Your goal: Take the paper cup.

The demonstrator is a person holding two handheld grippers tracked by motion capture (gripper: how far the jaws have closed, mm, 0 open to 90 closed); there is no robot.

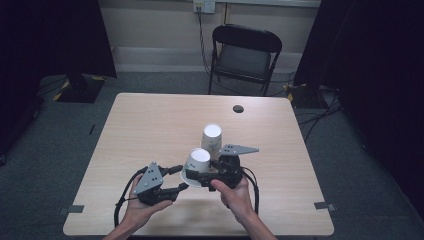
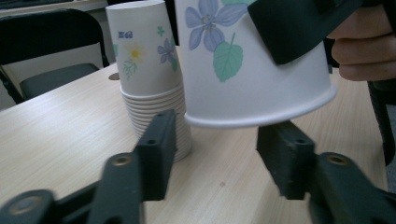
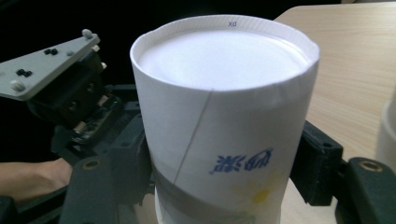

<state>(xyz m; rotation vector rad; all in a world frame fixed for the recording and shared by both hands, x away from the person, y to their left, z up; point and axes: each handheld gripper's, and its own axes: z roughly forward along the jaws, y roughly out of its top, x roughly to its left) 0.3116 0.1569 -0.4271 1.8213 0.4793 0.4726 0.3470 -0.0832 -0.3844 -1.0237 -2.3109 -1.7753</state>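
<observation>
From above, the person's right tool (image 1: 202, 176) is clamped on a single upside-down paper cup (image 1: 197, 162), lifted and tilted just beside the stack of cups (image 1: 211, 140) that stands upside down near the middle of the worktop (image 1: 150, 125); the left tool (image 1: 179, 179) sits just to the cup's left with its jaws apart, holding nothing. A folding chair (image 1: 245, 52) stands beyond the far edge. The left gripper view makes plain what the overhead cannot: the lifted cup (image 2: 252, 70) hangs clear of the wood, its rolled rim tipped and just above the open left jaws, one black jaw of the right tool pressing its flowered wall, and the stack (image 2: 149, 84) (a good many nested rims showing at its foot) stands close behind. The right gripper view gives the closest look at the grip: the cup (image 3: 224, 116) sits squarely between the two jaws, pinched low on its wall toward the rim, base uppermost and round, with no crushing that I can see; the left tool (image 3: 84, 121) waits behind it. My guess is that the cup is being passed or steadied between hands. To do it well, the left tool should close gently on the wall near the stiff rim, opposite the right's hold, and the right should let go only once that grip is firm, since thin paper dents easily.
</observation>
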